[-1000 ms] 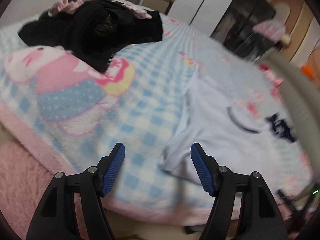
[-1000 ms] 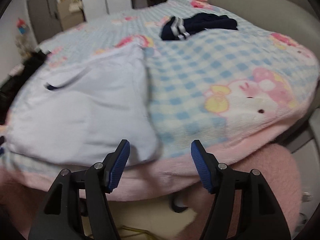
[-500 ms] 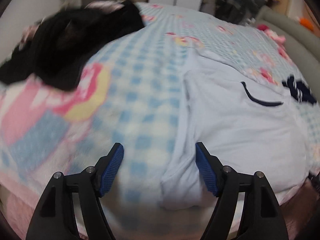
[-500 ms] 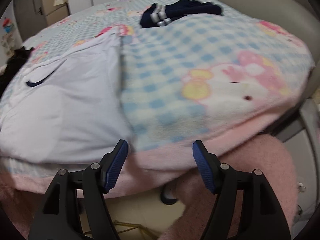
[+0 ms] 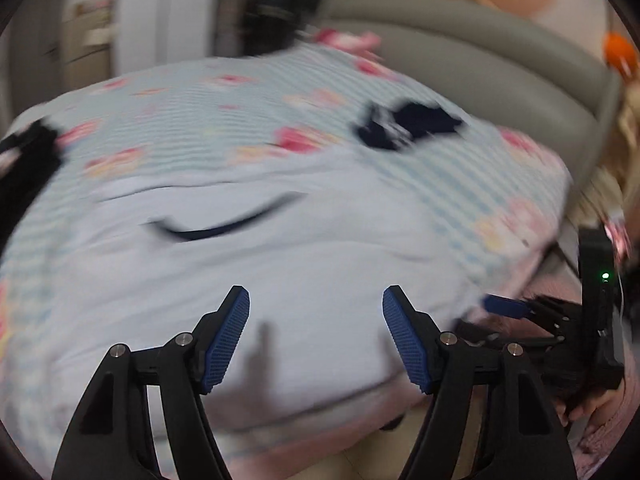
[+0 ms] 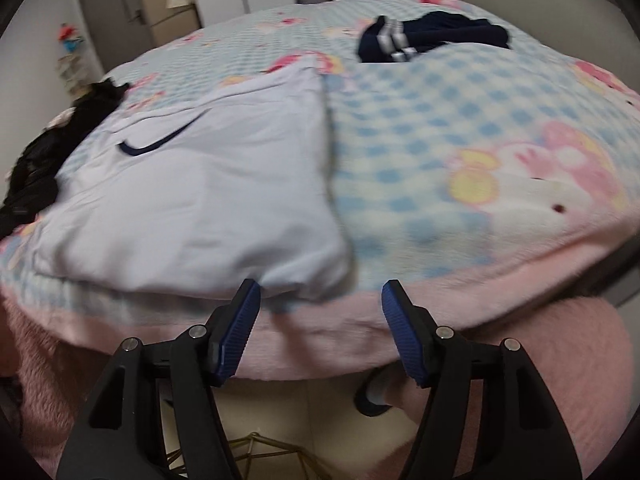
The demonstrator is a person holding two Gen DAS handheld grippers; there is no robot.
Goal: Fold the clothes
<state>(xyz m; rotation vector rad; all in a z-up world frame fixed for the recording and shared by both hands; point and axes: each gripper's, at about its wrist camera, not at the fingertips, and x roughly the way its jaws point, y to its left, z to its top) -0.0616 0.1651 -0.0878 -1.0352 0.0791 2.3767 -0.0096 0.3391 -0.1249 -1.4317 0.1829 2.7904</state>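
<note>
A pale blue shirt [image 5: 280, 272] with a dark navy collar trim [image 5: 224, 228] lies flat on the checked blanket; it also shows in the right wrist view [image 6: 192, 196]. My left gripper [image 5: 316, 340] is open and empty, just above the shirt's near hem. My right gripper [image 6: 320, 328] is open and empty at the bed's front edge, just below the shirt's near right corner [image 6: 320, 276]. The right gripper also shows at the right of the left wrist view [image 5: 504, 306].
A folded navy garment with white stripes [image 6: 424, 40] lies at the far right of the bed. A black clothes pile [image 6: 48, 152] lies at the left. The blanket's pink border [image 6: 360, 340] hangs over the front edge. A grey headboard [image 5: 480, 64] curves behind.
The left gripper has swung right, from the blanket beside the shirt to over the shirt's hem. The right gripper has shifted slightly so the shirt's corner is between its fingers' line. Both stay open.
</note>
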